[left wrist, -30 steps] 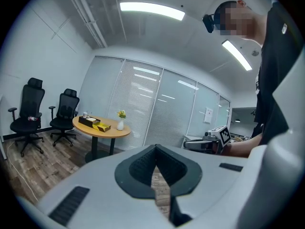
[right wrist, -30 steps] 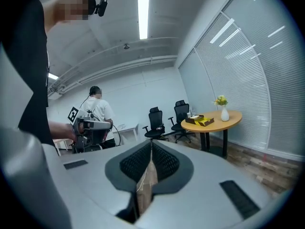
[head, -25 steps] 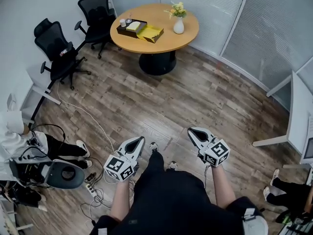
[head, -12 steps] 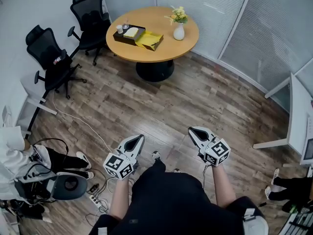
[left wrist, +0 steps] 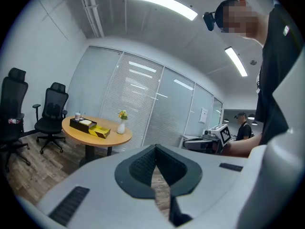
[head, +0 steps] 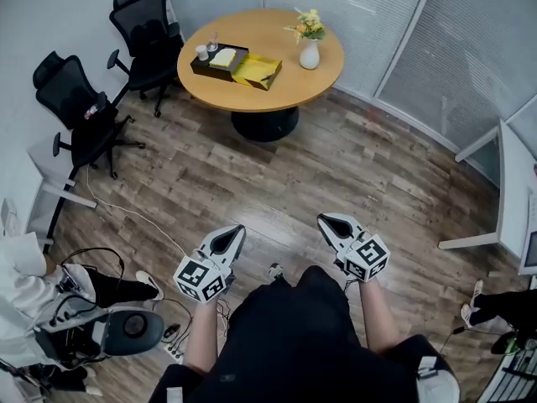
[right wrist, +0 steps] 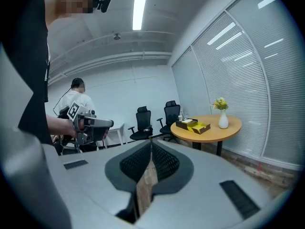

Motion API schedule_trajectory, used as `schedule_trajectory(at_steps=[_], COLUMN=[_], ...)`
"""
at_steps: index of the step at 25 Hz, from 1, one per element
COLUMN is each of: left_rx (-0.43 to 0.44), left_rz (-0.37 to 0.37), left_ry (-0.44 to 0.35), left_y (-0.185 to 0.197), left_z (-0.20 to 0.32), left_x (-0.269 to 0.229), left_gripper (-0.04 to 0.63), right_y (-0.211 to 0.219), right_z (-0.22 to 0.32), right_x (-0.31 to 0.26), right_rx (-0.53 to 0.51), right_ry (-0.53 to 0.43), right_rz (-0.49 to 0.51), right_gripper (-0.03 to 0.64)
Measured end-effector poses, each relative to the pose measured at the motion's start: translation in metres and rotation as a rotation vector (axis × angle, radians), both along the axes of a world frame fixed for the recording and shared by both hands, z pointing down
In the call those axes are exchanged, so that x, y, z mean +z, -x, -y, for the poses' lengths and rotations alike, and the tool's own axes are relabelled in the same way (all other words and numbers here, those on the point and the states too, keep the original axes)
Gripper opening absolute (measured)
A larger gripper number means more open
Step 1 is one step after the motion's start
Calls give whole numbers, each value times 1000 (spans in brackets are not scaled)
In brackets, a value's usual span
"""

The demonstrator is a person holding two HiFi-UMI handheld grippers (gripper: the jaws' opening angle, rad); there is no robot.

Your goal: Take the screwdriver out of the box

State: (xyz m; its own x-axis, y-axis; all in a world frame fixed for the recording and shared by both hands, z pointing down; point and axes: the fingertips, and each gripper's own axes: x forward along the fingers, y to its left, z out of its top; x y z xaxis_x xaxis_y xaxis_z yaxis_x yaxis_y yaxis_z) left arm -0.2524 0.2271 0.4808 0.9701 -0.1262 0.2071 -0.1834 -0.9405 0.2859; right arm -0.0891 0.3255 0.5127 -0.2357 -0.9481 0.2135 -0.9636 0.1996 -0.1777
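Across wood floor (head: 336,175), round table (head: 281,25) w/ box (head: 220,61), vase (head: 310,54); chairs (head: 147,32) left

I've got a wood-plank floor (head: 361,175) with a soft sheen, a smooth wooden counter (head: 294,82), matt grey plastic on left gripper (left wrist: 155,148) and right gripper (right wrist: 150,143), jaws lined rough black

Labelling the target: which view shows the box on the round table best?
Head view: it looks down into the box, so the inside shows. The left gripper view and right gripper view show it only small, side-on and far off.
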Motion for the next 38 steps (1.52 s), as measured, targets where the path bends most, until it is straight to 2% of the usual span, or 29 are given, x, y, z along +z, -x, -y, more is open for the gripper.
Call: schedule_trajectory(at_steps=[9,15,21,29,38], left_rx=[-23,-73,-85,-105,-194], left_rz=[31,47,41,26,22], left_ry=[50,61,28,29,31], left_y=[-16,-30,-77,-147,-184], left_z=[39,60,89,122,146], left_x=[13,19,11,9,7], left_gripper=[6,6,6,6,6], right_y=[-25,-45,-82,-150,-190], right_z=[45,81,118,157,191], right_x=[13,21,17,16,17], right_rx=[-20,-69,-120,-151,-245], right_ry=[51,50,31,47,55], right_rz=[10,5,-9,-22,-43], right_gripper=[9,9,9,9,9])
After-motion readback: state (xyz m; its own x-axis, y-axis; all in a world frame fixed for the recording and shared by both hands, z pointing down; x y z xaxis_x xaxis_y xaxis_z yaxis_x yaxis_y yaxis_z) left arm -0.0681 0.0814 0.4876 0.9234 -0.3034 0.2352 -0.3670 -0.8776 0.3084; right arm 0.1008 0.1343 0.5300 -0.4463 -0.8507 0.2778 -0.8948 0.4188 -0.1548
